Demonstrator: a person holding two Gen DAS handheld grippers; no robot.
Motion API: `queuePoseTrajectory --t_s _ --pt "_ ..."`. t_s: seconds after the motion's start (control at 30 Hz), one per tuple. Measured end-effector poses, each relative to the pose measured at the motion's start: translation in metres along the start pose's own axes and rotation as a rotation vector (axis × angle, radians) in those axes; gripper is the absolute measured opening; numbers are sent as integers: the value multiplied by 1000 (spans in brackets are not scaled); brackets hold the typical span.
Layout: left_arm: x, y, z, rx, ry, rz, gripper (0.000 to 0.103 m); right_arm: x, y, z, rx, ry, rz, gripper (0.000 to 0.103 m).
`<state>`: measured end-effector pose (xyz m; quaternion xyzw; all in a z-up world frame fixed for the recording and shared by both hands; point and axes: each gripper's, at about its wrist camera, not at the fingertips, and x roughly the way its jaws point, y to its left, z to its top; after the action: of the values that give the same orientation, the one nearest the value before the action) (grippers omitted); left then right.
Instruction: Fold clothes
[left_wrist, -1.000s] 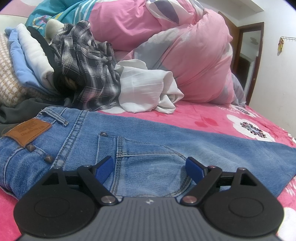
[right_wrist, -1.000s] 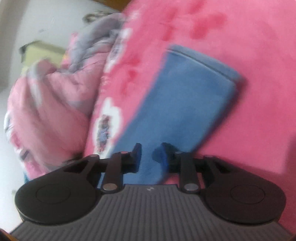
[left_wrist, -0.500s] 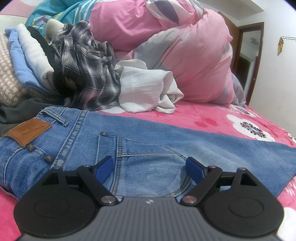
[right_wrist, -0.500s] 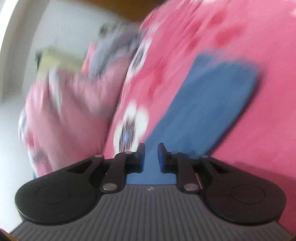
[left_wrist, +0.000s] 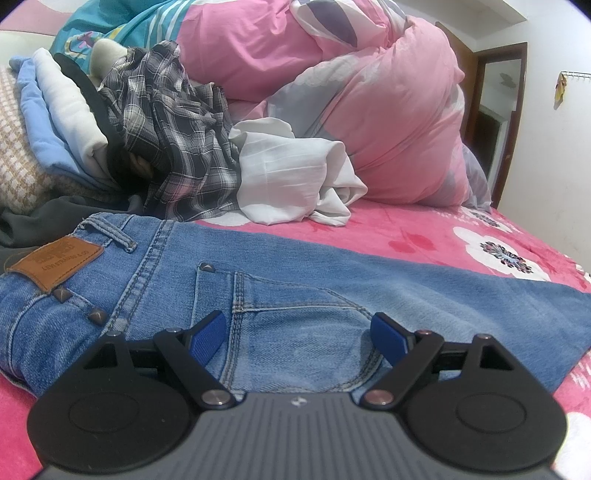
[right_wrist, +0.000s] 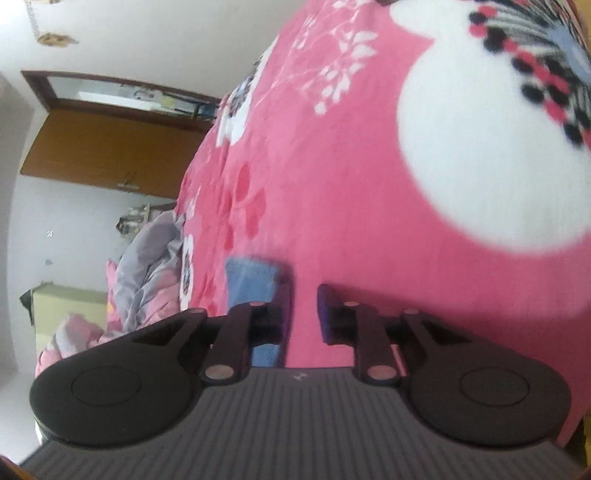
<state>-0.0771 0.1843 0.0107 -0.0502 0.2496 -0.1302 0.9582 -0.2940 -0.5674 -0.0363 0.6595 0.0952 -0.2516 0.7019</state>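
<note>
Blue jeans (left_wrist: 303, 280) lie flat across the pink bed, back pocket and leather patch facing up. My left gripper (left_wrist: 297, 330) hovers low over the back pocket, open wide with nothing between its blue pads. In the right wrist view my right gripper (right_wrist: 304, 306) is turned on its side, its fingers drawn close together. A strip of the jeans leg (right_wrist: 251, 280) runs from the base of its left finger out to the hem. The blur hides exactly how the denim sits in the jaws.
Unfolded clothes are heaped behind the jeans: a plaid shirt (left_wrist: 173, 125), a white garment (left_wrist: 291, 177), and stacked blue and white pieces (left_wrist: 55, 110). A pink duvet (left_wrist: 369, 110) fills the back. The flowered bedspread (right_wrist: 369, 184) stretches toward a brown door (right_wrist: 103, 147).
The left gripper has not moved. The right gripper has swung and rolled, so the jeans leg has shrunk from filling its view to a small strip beside its left finger.
</note>
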Motion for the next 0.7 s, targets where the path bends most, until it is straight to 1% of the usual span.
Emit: queuePoseTrajectory --t_s 0.07,0.2,0.27,0.43,0.53,0.57,0.7 --pt "0 0 0 -1 0 -1 87 1 1 -11 10 7 22 23" --pt "0 0 0 0 -1 0 87 1 2 -38 -15 36 87 27" --pt "0 0 0 0 -1 1 87 1 2 -53 -30 52 120 30" --pt "0 0 0 2 -1 2 87 1 2 -88 -66 90 202 34" --pt "0 0 0 2 0 1 87 1 3 -109 -87 113 251 34" --pt "0 0 0 2 0 1 87 1 3 -116 -94 120 268 36" --pt "0 0 0 3 0 3 87 -1 34 -123 -213 140 307 37"
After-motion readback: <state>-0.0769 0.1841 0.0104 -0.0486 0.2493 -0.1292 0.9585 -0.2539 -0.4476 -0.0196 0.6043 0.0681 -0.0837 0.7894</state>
